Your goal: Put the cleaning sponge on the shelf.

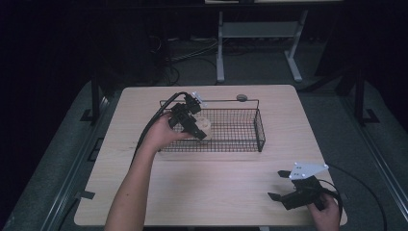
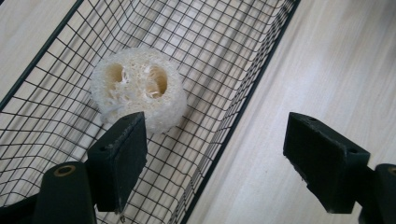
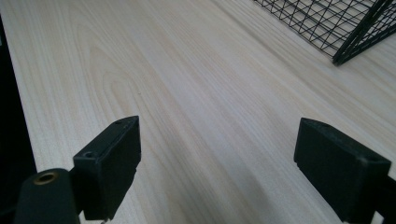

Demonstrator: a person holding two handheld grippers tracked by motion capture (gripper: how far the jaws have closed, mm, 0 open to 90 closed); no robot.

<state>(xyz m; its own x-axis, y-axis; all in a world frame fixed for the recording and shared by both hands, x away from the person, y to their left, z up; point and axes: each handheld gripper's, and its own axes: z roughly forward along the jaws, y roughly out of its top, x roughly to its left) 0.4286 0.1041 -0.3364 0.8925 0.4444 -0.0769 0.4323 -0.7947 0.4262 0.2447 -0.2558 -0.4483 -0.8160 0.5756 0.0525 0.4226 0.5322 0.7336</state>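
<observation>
Left tool point(image 2: 215, 154) agape, straddling basket point(image 2: 243, 100) rim | loofah point(image 2: 137, 88) inside | right tool point(image 3: 217, 163) agape

Wooden table point(image 3: 187, 93), wire basket point(image 3: 336, 23) corner

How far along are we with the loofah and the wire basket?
Done, it seems: the loofah piece lies on the floor of the wire basket. In hand: the left tongs hover open over the basket's near rim, gripping nothing. Left: drawing them clear. The right tongs sit open above bare table.
</observation>
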